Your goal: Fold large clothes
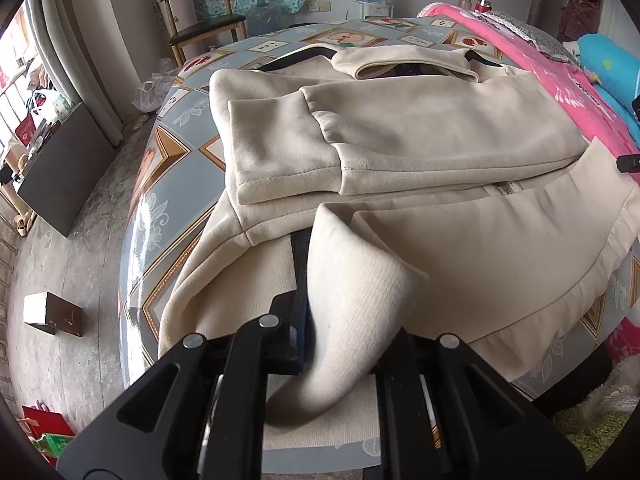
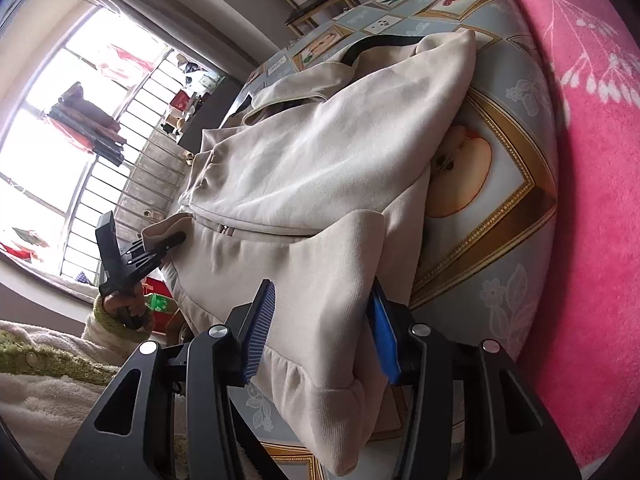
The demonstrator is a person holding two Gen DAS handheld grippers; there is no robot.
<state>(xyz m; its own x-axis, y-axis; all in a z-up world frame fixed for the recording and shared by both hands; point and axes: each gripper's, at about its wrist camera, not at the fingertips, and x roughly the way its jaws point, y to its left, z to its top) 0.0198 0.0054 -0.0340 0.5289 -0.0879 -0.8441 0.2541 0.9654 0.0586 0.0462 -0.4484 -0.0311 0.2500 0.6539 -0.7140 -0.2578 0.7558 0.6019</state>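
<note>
Pinching hoodie hem — both tongs at table edge.

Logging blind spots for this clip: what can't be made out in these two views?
- Left gripper pads, left wrist view: the cream garment hem drapes over them.
- Right gripper, right wrist view: the hem lies between its fingers; pad contact is unclear.
- Garment's near hem, both views: hidden behind the gripper bodies.
- Table near edge: cut off below.
</note>
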